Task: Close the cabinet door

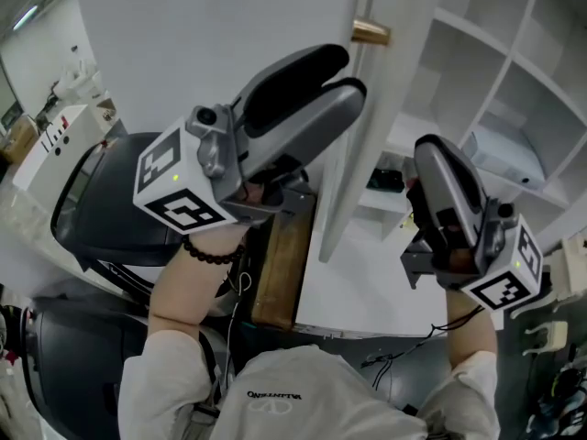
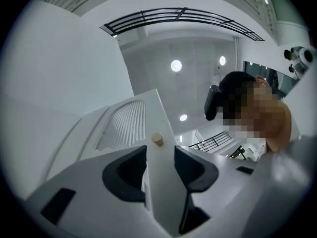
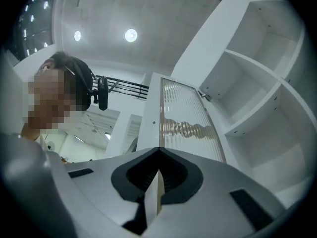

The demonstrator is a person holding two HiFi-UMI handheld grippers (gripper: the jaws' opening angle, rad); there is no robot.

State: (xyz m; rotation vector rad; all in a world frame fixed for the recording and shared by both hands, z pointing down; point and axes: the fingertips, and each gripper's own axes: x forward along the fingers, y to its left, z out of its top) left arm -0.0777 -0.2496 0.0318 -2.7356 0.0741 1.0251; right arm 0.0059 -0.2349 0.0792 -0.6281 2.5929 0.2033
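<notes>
Grip: left gripper (image 2: 160,157), right gripper (image 3: 158,155) jaws clench cabinet door (image 3: 149,120) | knob (image 2: 157,139): left gripper view, not right

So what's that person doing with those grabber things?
A person is working on an open cabinet door with a gripper in each hand. The left gripper has its fingers closed on the door's edge, near the knob. The right gripper is up beside the shelves, fingers together. The door isn't closed yet.

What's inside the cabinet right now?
White shelves; a small dark item sits on a low shelf, a pale grey thing on another. The door and right tongs hide part of the lower shelves.
</notes>
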